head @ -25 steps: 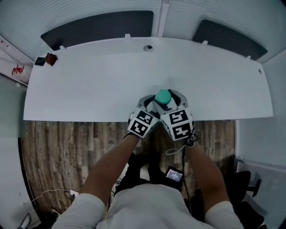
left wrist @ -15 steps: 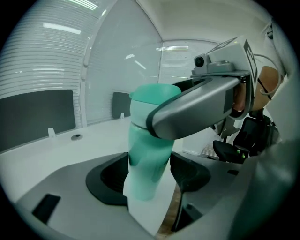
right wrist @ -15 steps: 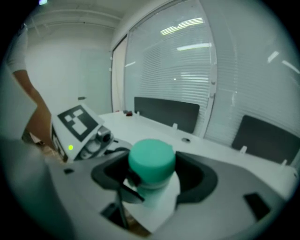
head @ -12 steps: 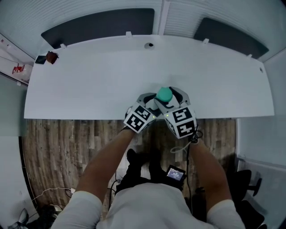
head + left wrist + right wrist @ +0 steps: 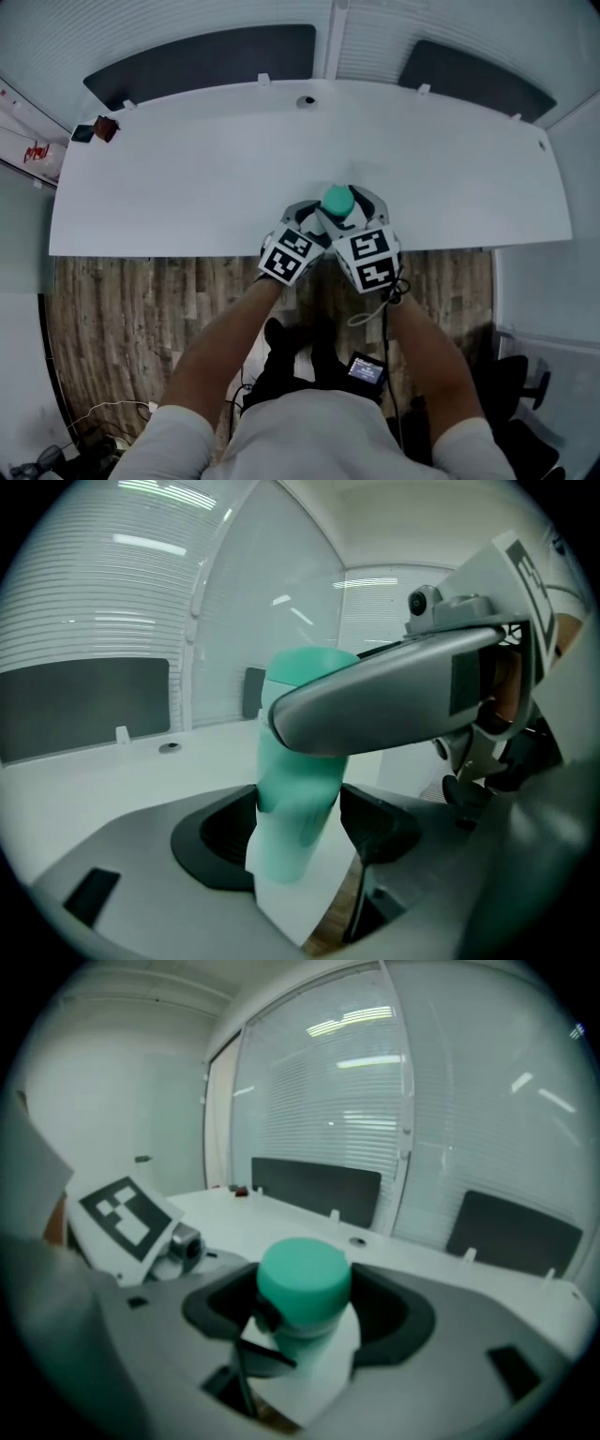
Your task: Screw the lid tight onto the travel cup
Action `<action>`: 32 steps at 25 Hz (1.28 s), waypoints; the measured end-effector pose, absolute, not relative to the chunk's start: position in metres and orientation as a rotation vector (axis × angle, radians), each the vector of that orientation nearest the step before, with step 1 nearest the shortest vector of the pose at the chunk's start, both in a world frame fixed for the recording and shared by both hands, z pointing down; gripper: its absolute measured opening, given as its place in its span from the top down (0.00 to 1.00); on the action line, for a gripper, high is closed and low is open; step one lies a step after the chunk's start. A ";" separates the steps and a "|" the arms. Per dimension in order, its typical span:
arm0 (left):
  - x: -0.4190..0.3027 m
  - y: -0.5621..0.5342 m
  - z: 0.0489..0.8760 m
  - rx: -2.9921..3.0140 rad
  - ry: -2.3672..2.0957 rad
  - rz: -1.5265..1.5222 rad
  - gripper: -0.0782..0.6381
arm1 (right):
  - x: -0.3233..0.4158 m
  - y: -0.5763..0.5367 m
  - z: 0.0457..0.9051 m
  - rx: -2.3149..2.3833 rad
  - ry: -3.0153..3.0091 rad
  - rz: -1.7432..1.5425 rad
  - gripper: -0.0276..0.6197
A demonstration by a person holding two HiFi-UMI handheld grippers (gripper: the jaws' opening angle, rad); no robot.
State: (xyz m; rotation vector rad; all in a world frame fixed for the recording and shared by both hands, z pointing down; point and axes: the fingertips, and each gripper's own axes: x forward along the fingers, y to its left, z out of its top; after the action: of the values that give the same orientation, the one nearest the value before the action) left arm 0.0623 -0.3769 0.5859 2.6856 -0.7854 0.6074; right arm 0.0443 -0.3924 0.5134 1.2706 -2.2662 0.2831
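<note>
at the 6 o'clock edge of the table (image 5: pixel 187 169), the left tongs (image 5: pixel 298 819), jaws having just closed further, clamp the travel cup (image 5: pixel 281 855), and the right tongs (image 5: pixel 309 1321) clamp its teal lid (image 5: pixel 303 1279).

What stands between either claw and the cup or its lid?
Nothing visible does. The left claw, its jaws having just been closing, grips the cup; the right claw grips the lid, already on the cup.

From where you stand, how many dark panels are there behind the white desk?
2. One dark panel stands behind the desk's far edge on the left, the other behind it on the right. None seems hidden.
</note>
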 end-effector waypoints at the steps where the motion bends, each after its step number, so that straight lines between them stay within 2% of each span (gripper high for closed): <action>1: 0.062 -0.376 0.585 2.710 -0.734 0.618 0.48 | 0.043 -0.391 0.513 1.237 -2.285 0.273 0.47; 8: 0.065 -0.378 0.583 2.832 -0.479 0.741 0.47 | 0.039 -0.394 0.516 1.038 -2.389 0.214 0.47; 20: 0.063 -0.386 0.581 2.661 -0.960 0.545 0.47 | 0.045 -0.400 0.512 1.420 -2.232 0.280 0.47; 32: 0.064 -0.379 0.584 2.841 -0.531 0.738 0.47 | 0.039 -0.394 0.514 1.119 -2.380 0.208 0.47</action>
State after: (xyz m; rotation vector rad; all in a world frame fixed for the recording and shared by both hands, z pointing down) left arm 0.0637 -0.3789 0.5844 2.8414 -0.5314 0.7380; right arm 0.0391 -0.3936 0.5135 1.1186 -2.3801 0.2085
